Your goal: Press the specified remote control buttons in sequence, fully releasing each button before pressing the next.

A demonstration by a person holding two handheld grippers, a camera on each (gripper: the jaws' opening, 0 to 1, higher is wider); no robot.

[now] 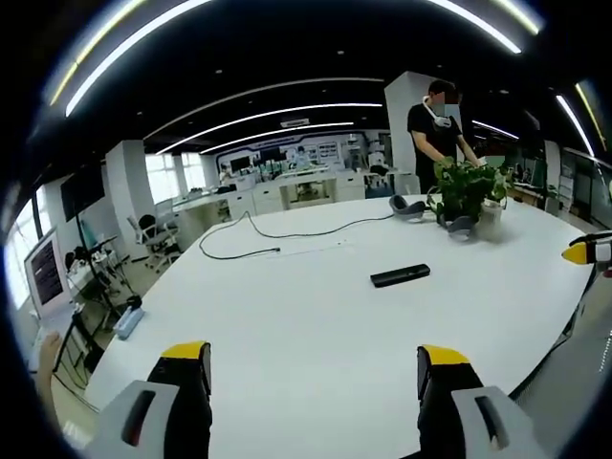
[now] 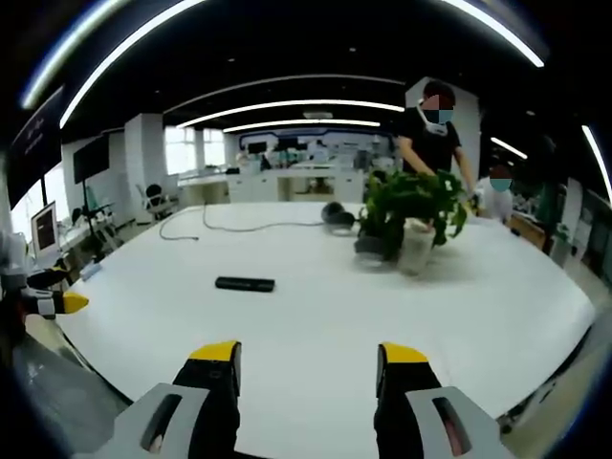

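A black remote control (image 1: 401,275) lies flat on the bare white worktop (image 1: 316,325), well out from both tools and touched by neither. In the left gripper view the left tool (image 1: 314,368) rises from the bottom edge with its two yellow-tipped jaws spread wide apart and nothing between them; the remote sits ahead of it and a little toward its right jaw. In the right gripper view the right tool (image 2: 306,368) stands the same way, jaws parted and empty, with the remote control (image 2: 245,284) ahead and off to the side of its left jaw. Each tool's yellow tip also peeks into the other's picture: the right one at the right edge of the left gripper view, the left one at the left edge of the right gripper view. Farther across the worktop a leafy potted plant (image 2: 413,212) stands upright, with a pair of dark headphones (image 2: 337,216) just beside it, and a black cable (image 1: 277,236) snakes over the surface toward the far edge. Behind the plant a person in a black shirt (image 2: 432,134) stands at the worktop's far side, and a second person (image 2: 495,196) shows near the plant's other side. Beyond them are office desks, chairs and long ceiling strip lights.
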